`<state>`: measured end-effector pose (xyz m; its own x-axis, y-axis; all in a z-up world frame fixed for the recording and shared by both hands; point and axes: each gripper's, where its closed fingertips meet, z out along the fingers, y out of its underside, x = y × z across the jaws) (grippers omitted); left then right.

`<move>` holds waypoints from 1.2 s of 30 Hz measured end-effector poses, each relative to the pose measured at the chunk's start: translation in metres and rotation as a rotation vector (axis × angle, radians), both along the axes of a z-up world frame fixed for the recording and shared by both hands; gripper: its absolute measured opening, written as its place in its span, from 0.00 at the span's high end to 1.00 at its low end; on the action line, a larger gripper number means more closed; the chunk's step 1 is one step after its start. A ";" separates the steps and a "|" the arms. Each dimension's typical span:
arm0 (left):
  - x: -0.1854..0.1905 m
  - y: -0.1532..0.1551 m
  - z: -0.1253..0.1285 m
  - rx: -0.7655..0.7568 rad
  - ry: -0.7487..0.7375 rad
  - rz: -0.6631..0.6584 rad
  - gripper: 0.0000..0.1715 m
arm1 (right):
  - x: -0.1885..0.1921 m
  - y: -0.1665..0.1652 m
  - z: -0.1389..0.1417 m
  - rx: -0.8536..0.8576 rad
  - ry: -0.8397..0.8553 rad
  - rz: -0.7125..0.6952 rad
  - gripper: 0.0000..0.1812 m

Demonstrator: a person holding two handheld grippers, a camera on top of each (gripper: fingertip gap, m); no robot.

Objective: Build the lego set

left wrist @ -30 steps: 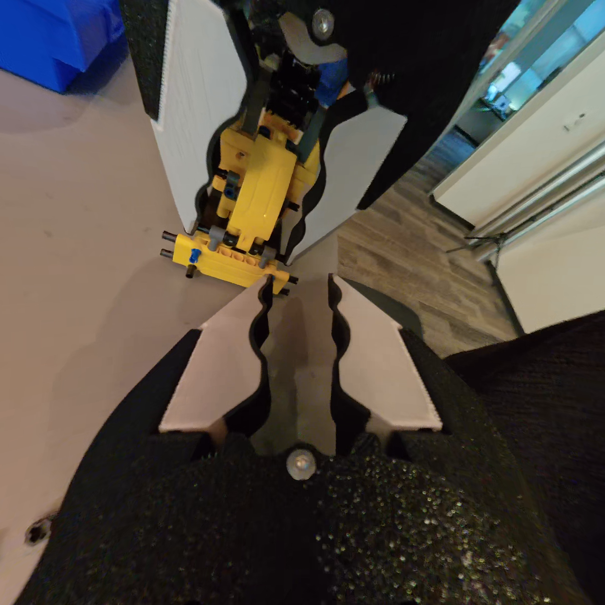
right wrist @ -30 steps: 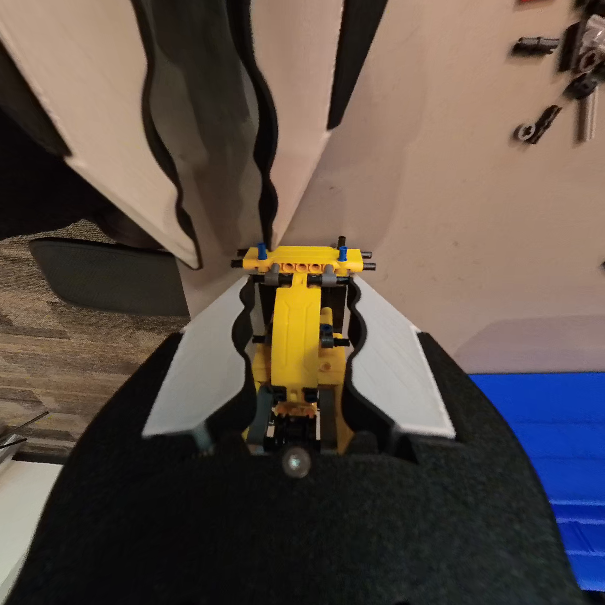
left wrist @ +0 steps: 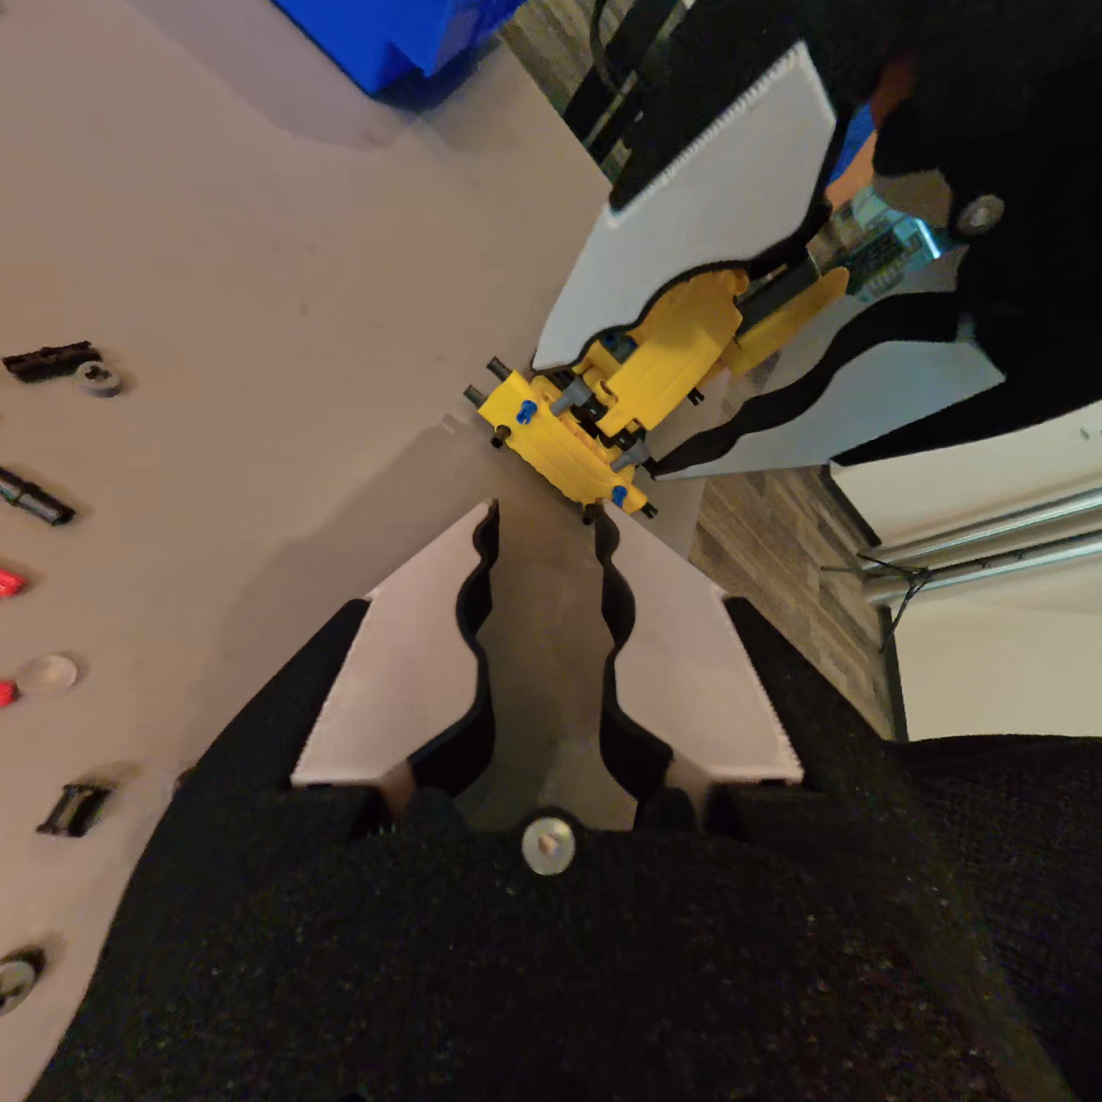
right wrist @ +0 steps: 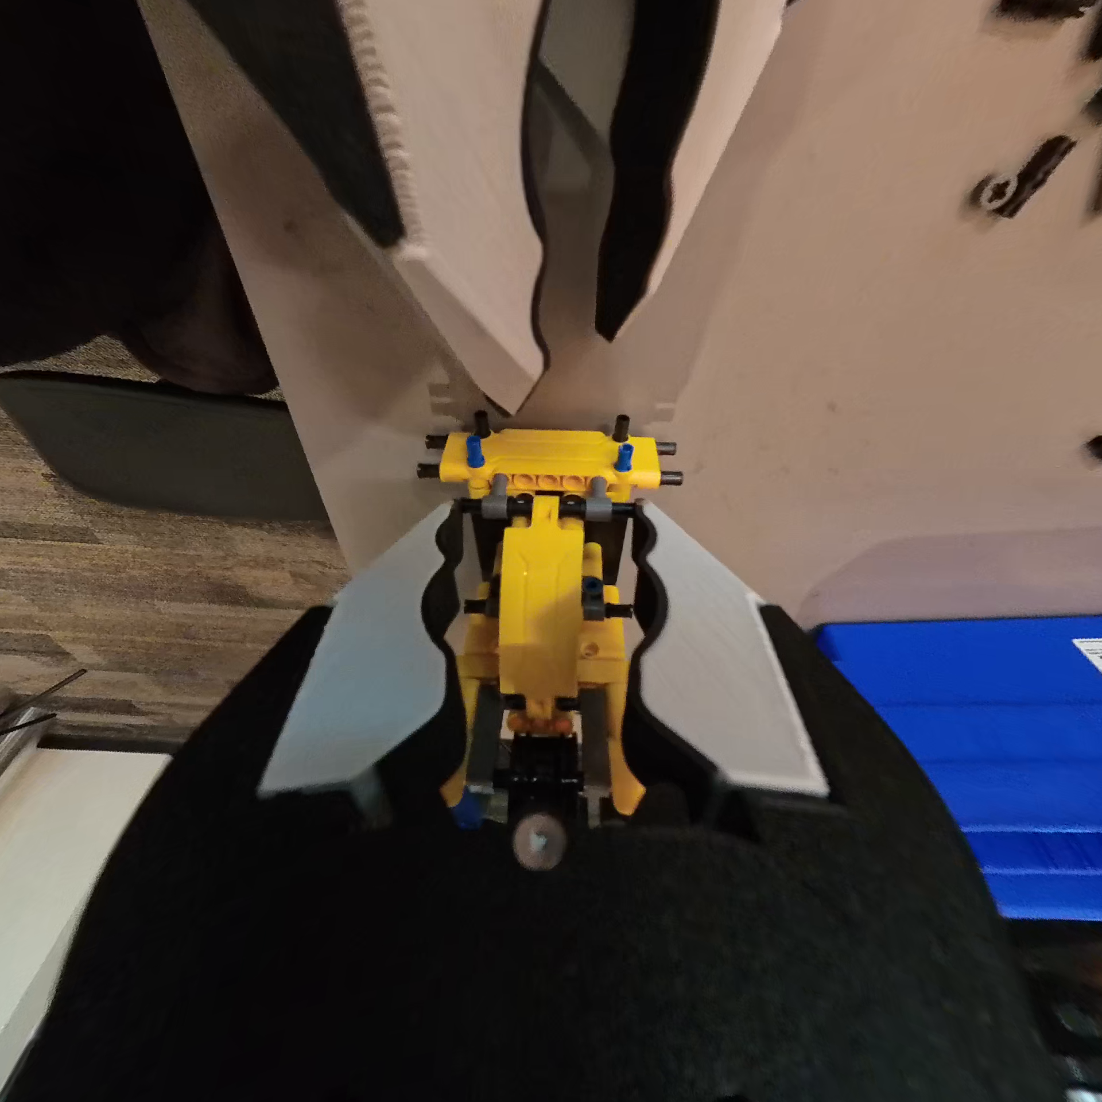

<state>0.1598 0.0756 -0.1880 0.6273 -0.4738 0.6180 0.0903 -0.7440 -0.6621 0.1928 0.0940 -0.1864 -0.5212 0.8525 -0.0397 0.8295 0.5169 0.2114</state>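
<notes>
Your right gripper is clamping the yellow brick model between its fingers. Your left gripper, gaping empty, has swung round: the model's crossbar now sits just off its fingertips, angled rightward.

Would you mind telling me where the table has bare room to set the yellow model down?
The table is bare between the blue bin and the yellow model held in the right gripper. The open left gripper sits at the model's front bar. The small loose parts crowd the table edge farthest from the floor.
</notes>
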 end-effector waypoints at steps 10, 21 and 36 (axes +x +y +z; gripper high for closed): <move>0.011 0.001 -0.002 0.015 0.044 -0.030 0.82 | 0.000 0.000 0.000 0.018 -0.032 0.010 0.69; 0.019 0.007 -0.004 -0.007 0.020 -0.020 0.82 | 0.000 0.000 0.000 -0.011 -0.028 -0.026 0.68; 0.024 0.009 -0.008 -0.047 0.003 -0.032 0.82 | -0.003 -0.001 -0.001 -0.083 0.080 -0.066 0.68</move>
<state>0.1835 0.0843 -0.1956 0.6143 -0.4639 0.6384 0.0642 -0.7769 -0.6264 0.1901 0.0931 -0.1874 -0.4687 0.8804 -0.0715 0.8747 0.4739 0.1018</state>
